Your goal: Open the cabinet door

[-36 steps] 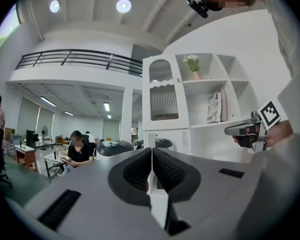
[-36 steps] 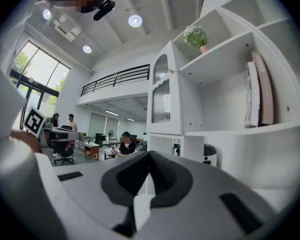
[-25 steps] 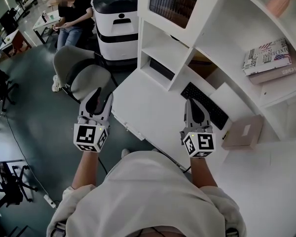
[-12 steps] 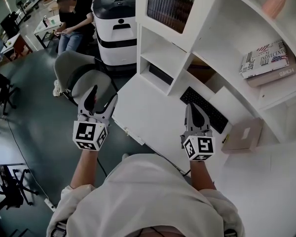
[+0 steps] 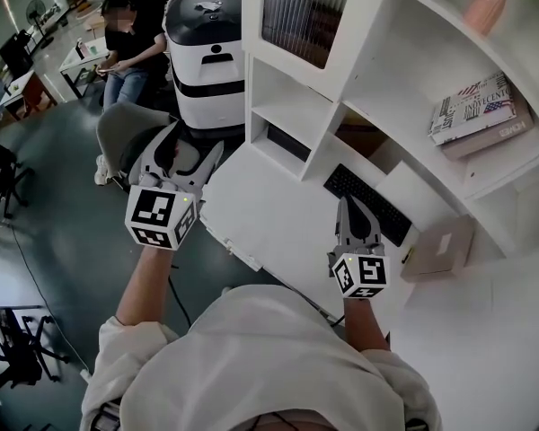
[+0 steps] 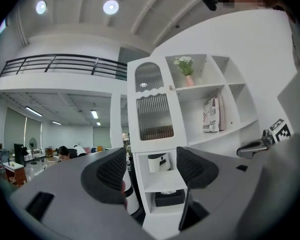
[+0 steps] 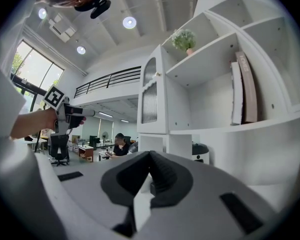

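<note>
Left tongs (image 5: 189,146) just opened wide and empty, right tongs (image 5: 348,206) pressed together — both well off the cabinet door (image 5: 305,12), so a rushed grab could skid off its tiny knob (image 6: 171,87).

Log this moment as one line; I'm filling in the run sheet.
phase: approach | left tongs: have just been opening, now wide, nothing between | right tongs: shut, empty | cabinet door: closed, untouched

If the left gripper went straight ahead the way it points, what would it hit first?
Probably the left gripper meets the white cabinet's open shelves, framed between its just-opened, empty fingers, below the ribbed-glass door, not the door itself. Nothing nearer shows, though depth is unclear.
</note>
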The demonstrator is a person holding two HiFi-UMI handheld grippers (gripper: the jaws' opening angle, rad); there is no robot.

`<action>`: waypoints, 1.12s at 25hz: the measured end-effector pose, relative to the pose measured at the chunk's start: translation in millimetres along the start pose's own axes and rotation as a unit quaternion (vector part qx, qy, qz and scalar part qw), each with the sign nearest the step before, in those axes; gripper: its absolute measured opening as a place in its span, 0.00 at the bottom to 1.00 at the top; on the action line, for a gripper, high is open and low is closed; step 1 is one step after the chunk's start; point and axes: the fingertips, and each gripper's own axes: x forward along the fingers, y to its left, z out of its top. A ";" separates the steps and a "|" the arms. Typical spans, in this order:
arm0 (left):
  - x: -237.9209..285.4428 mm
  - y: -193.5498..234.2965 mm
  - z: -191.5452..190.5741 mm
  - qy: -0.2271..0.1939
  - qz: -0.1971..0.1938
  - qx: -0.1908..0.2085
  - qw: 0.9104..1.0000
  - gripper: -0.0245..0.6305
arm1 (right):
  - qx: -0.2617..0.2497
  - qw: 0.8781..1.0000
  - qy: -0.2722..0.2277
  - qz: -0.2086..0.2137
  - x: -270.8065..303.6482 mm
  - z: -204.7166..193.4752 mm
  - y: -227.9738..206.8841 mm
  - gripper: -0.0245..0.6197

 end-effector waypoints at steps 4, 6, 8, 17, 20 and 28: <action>14.6 1.1 27.4 -0.012 -0.008 0.023 1.000 0.52 | 0.004 1.000 0.001 -0.009 -7.4 -1.1 -2.0 0.04; 23.0 2.2 38.9 -0.017 -0.010 0.034 0.999 0.52 | 0.005 1.000 0.002 -0.014 -9.7 -1.5 -4.3 0.04; 31.6 3.0 47.8 -0.020 -0.010 0.042 0.999 0.52 | 0.005 1.000 0.002 -0.019 -11.4 -2.2 -7.3 0.04; 63.3 6.9 87.5 -0.038 -0.021 0.067 0.997 0.52 | 0.005 0.999 0.002 -0.035 -16.7 0.4 -13.4 0.04; 75.4 4.5 101.2 -0.045 -0.028 0.075 0.996 0.52 | 0.006 0.999 0.003 -0.041 -18.7 0.0 -17.3 0.04; 106.7 -8.6 132.2 -0.056 -0.046 0.102 0.992 0.52 | 0.007 0.998 0.001 -0.065 -31.3 1.1 -31.6 0.04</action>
